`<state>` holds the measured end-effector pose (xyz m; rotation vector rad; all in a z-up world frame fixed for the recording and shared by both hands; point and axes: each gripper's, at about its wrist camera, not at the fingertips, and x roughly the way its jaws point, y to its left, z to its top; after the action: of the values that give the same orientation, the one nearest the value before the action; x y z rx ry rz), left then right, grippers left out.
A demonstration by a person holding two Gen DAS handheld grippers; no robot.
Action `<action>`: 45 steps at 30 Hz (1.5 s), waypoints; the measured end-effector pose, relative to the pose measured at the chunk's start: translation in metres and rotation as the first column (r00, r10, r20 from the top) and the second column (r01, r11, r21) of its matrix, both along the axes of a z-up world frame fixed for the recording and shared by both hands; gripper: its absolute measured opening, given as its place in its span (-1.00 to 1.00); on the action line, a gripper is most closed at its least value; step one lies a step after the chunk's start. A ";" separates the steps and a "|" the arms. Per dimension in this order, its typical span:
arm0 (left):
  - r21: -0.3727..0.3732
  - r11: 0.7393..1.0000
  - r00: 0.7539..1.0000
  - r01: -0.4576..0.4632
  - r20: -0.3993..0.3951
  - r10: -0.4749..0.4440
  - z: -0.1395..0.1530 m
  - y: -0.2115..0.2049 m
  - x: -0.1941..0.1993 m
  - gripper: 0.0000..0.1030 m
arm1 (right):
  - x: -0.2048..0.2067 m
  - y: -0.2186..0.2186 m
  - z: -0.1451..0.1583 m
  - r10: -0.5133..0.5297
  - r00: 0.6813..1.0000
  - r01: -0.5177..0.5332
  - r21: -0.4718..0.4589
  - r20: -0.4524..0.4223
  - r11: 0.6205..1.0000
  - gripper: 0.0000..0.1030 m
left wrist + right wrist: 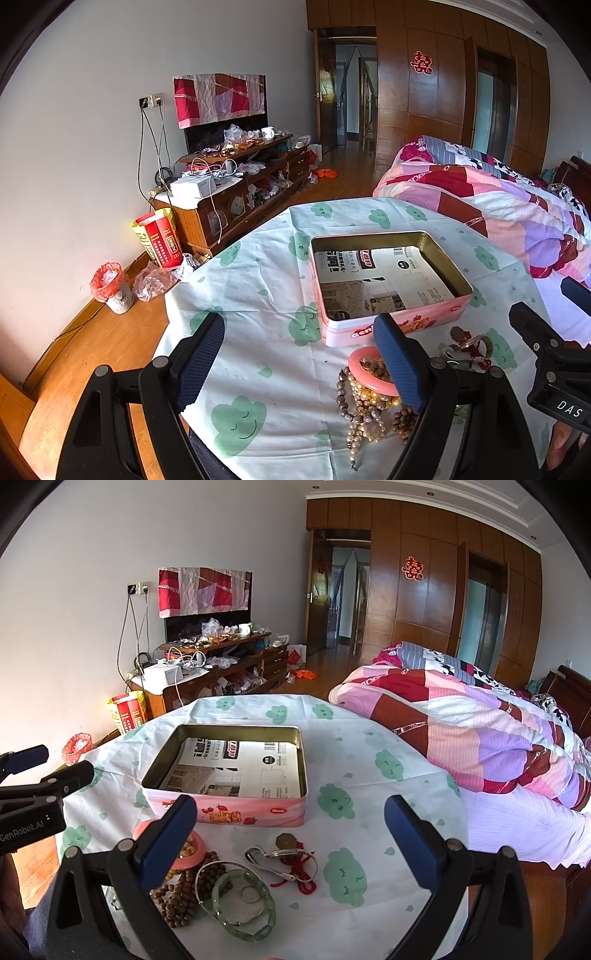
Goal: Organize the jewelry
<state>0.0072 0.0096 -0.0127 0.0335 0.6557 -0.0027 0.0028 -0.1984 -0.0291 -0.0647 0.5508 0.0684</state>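
An open pink tin box (391, 325) (236, 812) lined with printed paper stands on the table. In front of it lies a jewelry pile: a pink bangle (364, 363) (195, 853), brown and pearl bead strings (360, 413) (181, 897), a green bead bracelet (258, 908), a thin silver bangle (207, 867), a small ring (250, 893) and a red-corded pendant (295, 864) (471, 347). My left gripper (299, 363) is open and empty, hovering left of the pile. My right gripper (291, 842) is open and empty above the pile.
The table wears a white cloth with green clouds (258, 280) (369, 746). A bed with a patchwork quilt (480, 731) lies to the right. A cluttered TV cabinet (236, 184) and a small bin (110, 288) stand at the left wall.
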 end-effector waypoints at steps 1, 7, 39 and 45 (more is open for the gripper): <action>0.001 1.000 1.000 0.000 0.000 0.000 0.000 0.001 0.000 0.61 | 0.000 0.000 0.000 0.000 1.000 0.000 0.000 0.000 1.000 1.00; 0.007 1.000 1.000 -0.003 -0.009 0.003 -0.003 0.001 0.002 0.61 | 0.000 0.000 0.000 -0.001 1.000 0.001 0.001 -0.001 1.000 1.00; -0.065 0.991 0.977 0.120 -0.169 -0.129 -0.069 -0.022 0.023 0.03 | 0.021 -0.015 -0.057 -0.033 0.996 0.032 -0.010 -0.083 0.999 1.00; -0.121 0.982 0.968 0.146 -0.185 -0.167 -0.069 -0.021 0.022 -0.12 | 0.020 -0.012 -0.060 -0.029 0.996 0.028 -0.021 -0.088 0.999 1.00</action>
<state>0.0294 -0.0114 -0.0818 -0.0182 0.8465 -0.1959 0.0231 -0.2101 -0.0888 -0.0736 0.6409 0.0381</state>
